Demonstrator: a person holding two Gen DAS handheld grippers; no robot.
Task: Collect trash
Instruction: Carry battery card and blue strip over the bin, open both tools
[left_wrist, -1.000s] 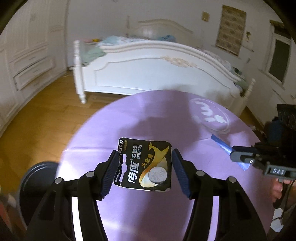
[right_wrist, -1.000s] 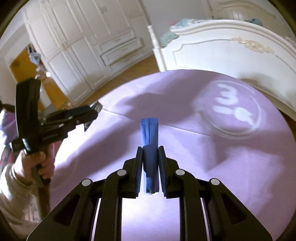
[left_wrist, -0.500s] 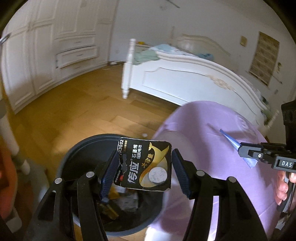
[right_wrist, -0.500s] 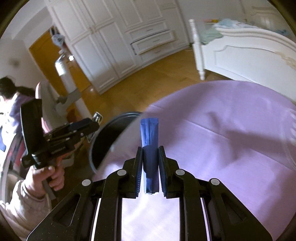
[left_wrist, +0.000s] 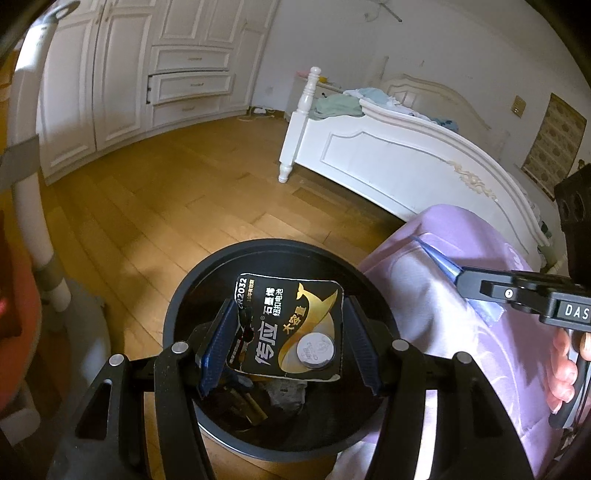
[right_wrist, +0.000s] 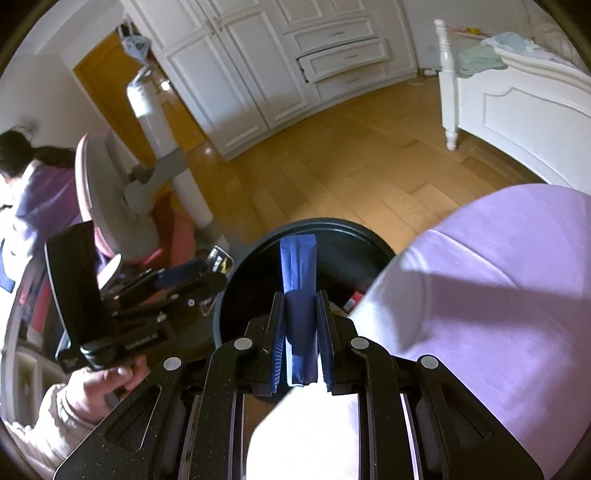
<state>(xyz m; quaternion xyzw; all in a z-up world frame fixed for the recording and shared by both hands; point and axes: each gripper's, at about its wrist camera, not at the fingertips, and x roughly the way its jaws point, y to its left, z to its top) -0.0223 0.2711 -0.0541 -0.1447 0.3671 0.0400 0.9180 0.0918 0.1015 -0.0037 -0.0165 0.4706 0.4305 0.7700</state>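
My left gripper is shut on a black and gold coin battery card and holds it right over the open black trash bin, which has litter at its bottom. My right gripper is shut on a folded blue wrapper, whose tip reaches over the bin's near rim. In the left wrist view the right gripper with the blue wrapper hangs over the purple table edge. In the right wrist view the left gripper sits left of the bin.
The round table with a purple cloth stands right beside the bin. A white bed lies beyond it across a wooden floor. White wardrobes line the far wall. A pink chair and a seated person are at left.
Both grippers swung left, off the table top and toward the bin. The battery card is now centred over the bin, and the blue wrapper has reached its rim. Both grips are unchanged.
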